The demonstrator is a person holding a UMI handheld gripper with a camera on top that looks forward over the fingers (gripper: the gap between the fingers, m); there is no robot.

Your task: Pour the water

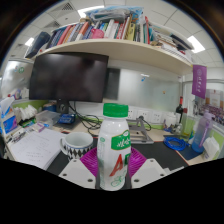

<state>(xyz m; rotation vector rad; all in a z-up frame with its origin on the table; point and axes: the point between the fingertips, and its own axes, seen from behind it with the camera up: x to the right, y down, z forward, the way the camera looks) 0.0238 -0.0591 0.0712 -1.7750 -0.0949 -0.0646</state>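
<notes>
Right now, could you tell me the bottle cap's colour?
Green, seen in the gripper view.

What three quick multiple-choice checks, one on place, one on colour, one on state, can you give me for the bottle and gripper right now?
1. Where is the bottle?
A. between the fingers
B. on the shelf
C. behind the monitor

2. What colour is its cap?
A. red
B. green
C. blue

3. How does the bottle stand?
A. lying flat
B. tipped over for pouring
C. upright, cap on

Key: 1 A, it sits between the gripper pads; 2 B, the cap shows green; 3 C, it stands vertical with the cap in place, nothing poured yet.
</notes>
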